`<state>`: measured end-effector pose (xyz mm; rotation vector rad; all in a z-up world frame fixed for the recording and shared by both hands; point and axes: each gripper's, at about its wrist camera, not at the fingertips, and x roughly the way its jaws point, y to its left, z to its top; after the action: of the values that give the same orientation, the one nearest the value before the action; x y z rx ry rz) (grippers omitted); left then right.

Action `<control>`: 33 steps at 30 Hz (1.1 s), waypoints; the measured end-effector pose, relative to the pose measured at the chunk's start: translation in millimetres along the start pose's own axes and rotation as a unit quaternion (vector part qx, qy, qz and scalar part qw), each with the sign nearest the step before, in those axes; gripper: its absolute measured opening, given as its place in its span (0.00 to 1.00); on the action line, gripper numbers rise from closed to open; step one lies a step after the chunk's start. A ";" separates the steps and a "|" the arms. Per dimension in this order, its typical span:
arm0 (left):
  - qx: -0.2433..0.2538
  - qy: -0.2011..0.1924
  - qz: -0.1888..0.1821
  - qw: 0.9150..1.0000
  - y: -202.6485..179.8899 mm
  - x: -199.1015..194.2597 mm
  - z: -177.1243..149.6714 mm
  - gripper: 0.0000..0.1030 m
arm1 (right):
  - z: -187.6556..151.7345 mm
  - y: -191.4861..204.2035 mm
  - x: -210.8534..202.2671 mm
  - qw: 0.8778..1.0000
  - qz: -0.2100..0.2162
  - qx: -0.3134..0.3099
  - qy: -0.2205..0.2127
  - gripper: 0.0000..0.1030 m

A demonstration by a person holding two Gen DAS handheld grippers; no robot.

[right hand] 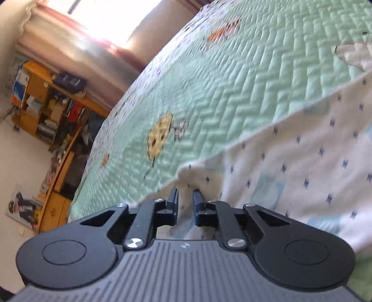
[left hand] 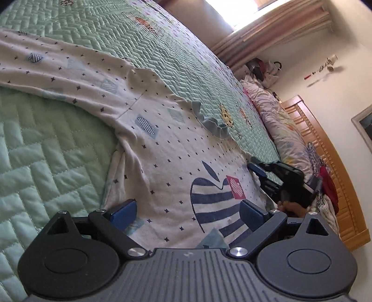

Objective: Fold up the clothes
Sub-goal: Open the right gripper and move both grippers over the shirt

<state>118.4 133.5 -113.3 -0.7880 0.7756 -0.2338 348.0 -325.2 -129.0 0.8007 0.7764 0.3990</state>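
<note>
A white long-sleeved garment [left hand: 162, 151] with small dark stars and a blue striped apple print lies spread on the green quilted bedspread [left hand: 58, 151]. One sleeve [left hand: 58, 69] stretches away to the left, and a blue ruffled collar [left hand: 214, 125] lies on its far side. My left gripper [left hand: 187, 211] hovers over the apple print with its blue pads [left hand: 123, 210] wide apart and nothing between them. My right gripper [left hand: 255, 166] sits at the garment's right edge. In the right wrist view the right gripper [right hand: 185, 195] shows a narrow gap, with the garment's [right hand: 302, 162] edge corner just ahead of its tips.
Pillows [left hand: 279, 120] and a wooden headboard [left hand: 325, 151] line the bed's right side. A hand [left hand: 290, 206] holds the right gripper. A cluttered wooden shelf [right hand: 46, 104] stands beyond the bed, by a bright curtained window [right hand: 97, 21]. Bare bedspread [right hand: 232, 93] stretches ahead of the right gripper.
</note>
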 end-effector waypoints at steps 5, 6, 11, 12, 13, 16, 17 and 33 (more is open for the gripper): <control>-0.003 -0.007 0.015 1.000 -3.6 -0.7 -1.1 0.93 | -6.9 -8.0 8.2 0.996 -0.073 -0.051 -0.006 0.00; -0.008 -0.009 0.022 1.000 -5.4 -4.9 -2.8 0.93 | -6.6 -15.3 0.5 0.997 -0.067 -0.013 -0.024 0.00; 0.003 -0.023 0.044 0.999 -9.4 -37.0 -13.1 0.96 | -44.4 14.2 -46.2 0.999 -0.007 -0.018 -0.028 0.41; 0.010 -0.026 0.051 0.998 -10.8 -42.5 -14.8 0.96 | -60.6 26.5 -52.9 0.999 0.005 -0.043 -0.006 0.47; 0.018 -0.027 0.056 0.998 -12.6 -47.2 -16.3 0.96 | -77.0 39.1 -59.4 0.997 0.016 -0.070 0.017 0.48; 0.060 -0.020 0.069 0.996 -27.6 -52.3 -24.6 0.96 | -135.4 75.8 -75.9 0.984 0.021 -0.163 0.073 0.48; 0.085 -0.010 0.078 0.993 -35.8 -49.6 -30.5 0.96 | -151.1 81.5 -84.0 0.980 0.016 -0.182 0.082 0.48; 0.354 0.053 0.217 0.908 -77.2 -2.8 -108.2 0.90 | -256.6 112.9 -185.3 0.919 -0.088 -0.373 0.088 0.47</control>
<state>47.1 21.5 -105.7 0.0946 0.8684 -0.1389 29.2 -236.1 -71.4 -0.0242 0.7738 0.5610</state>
